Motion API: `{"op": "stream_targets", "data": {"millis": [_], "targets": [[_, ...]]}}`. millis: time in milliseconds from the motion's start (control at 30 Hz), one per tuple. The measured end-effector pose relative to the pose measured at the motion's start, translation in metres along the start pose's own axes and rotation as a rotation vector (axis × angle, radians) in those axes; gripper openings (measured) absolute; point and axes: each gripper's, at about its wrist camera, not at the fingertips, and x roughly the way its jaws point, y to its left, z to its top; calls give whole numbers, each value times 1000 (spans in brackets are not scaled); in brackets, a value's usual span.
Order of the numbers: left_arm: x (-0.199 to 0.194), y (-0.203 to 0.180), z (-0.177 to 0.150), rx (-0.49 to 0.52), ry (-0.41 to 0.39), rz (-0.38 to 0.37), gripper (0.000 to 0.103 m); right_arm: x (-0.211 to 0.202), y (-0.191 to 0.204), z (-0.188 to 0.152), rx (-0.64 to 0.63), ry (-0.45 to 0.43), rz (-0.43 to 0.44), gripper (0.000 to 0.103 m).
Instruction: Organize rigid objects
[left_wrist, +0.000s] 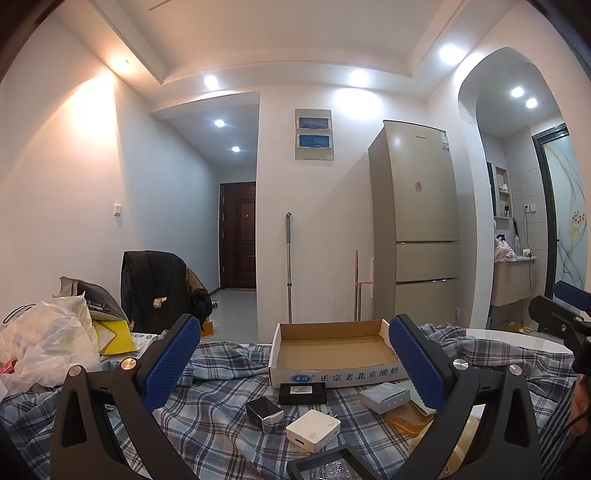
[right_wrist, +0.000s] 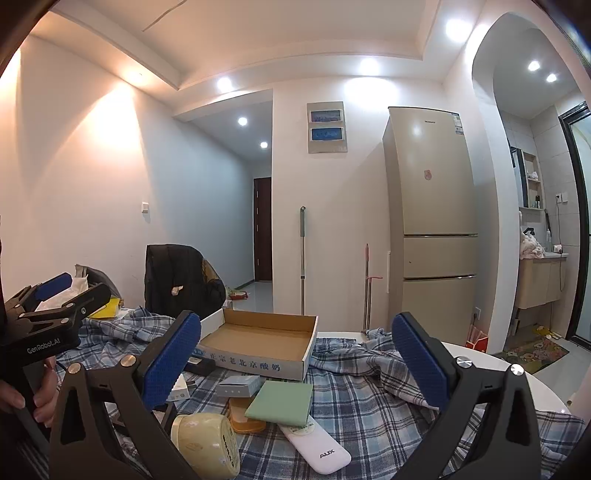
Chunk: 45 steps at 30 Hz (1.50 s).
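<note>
An open cardboard box (left_wrist: 332, 350) (right_wrist: 258, 339) lies empty on the plaid cloth. In front of it are small items: a black box (left_wrist: 302, 392), a black and silver charger (left_wrist: 264, 412), a white adapter (left_wrist: 313, 430), a grey card box (left_wrist: 384, 397) (right_wrist: 237, 386), a green pad (right_wrist: 280, 402), a cream jar (right_wrist: 207, 443) and a white AUX remote (right_wrist: 317, 446). My left gripper (left_wrist: 295, 362) is open, level above the items, nothing between its blue pads. My right gripper (right_wrist: 295, 362) is open too, holding nothing. The other gripper shows at each view's edge (left_wrist: 561, 317) (right_wrist: 44, 314).
A plaid cloth (left_wrist: 221, 424) covers a round white table (right_wrist: 498, 373). A plastic bag and clutter (left_wrist: 48, 343) sit at the left, a chair draped with a dark jacket (left_wrist: 159, 288) behind. A fridge (left_wrist: 417, 229), mop (left_wrist: 289, 266) and doorway lie beyond.
</note>
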Motion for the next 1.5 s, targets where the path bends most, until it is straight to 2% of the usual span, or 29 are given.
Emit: {"op": "stream_targets", "data": {"millis": [1500], "targets": [[1,-2,0,4,3,2,103,-4,1,1,-4,-15,-1,103]]}}
